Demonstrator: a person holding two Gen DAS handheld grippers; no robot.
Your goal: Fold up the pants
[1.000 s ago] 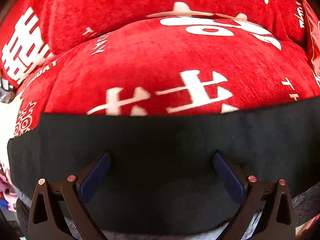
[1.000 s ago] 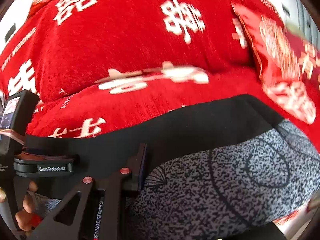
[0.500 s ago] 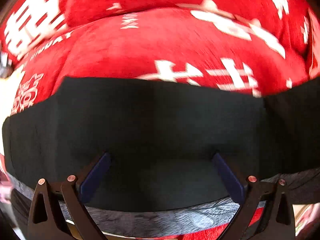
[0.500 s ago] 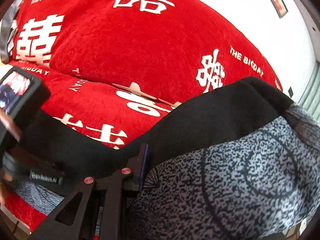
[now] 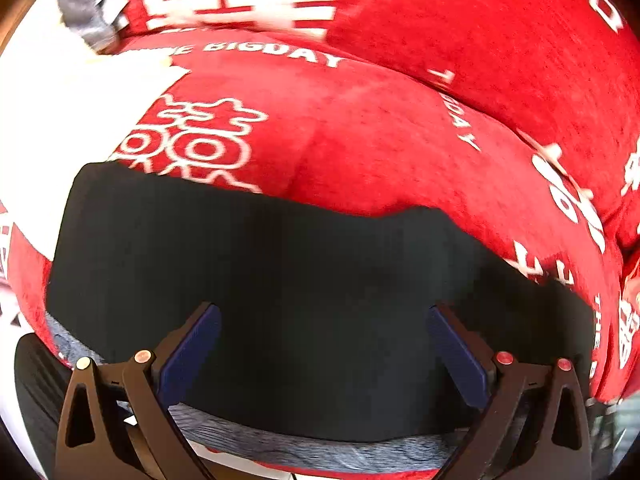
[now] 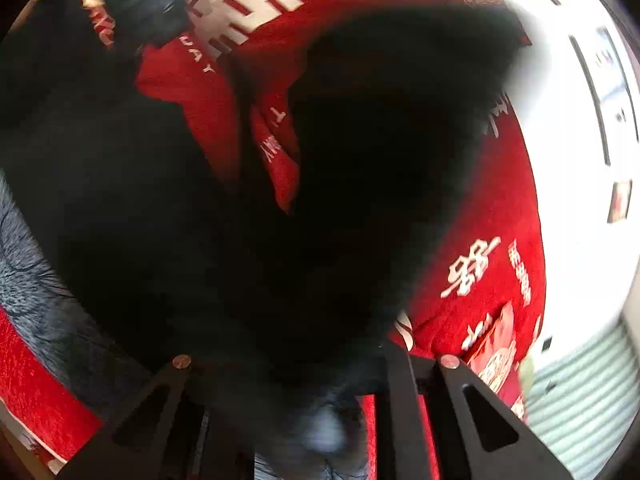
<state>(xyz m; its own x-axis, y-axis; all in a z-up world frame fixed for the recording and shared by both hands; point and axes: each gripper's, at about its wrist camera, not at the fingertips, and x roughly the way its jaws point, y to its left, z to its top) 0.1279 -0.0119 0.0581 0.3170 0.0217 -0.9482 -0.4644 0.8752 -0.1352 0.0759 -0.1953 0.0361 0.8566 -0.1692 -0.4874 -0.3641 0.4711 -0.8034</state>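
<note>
Mid-fold. Black-and-grey patterned fabric pants [image 5: 312, 320] spread over red plush cushion with white lettering [image 5: 380, 140]. Left gripper [image 5: 324, 344] spread wide above waistband, pinching nothing. Right gripper [image 6: 304, 364] closing on black cloth, draped toward 12 o'clock. Next: carry over, lay flat.

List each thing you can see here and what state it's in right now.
pants: black waistband spread across the sofa, one part lifted and bunched in front of the right camera.
left claw: open, pads apart over the waistband.
right claw: closing, pants fabric between its fingers.
red sofa cover: draped, lightly creased.
</note>
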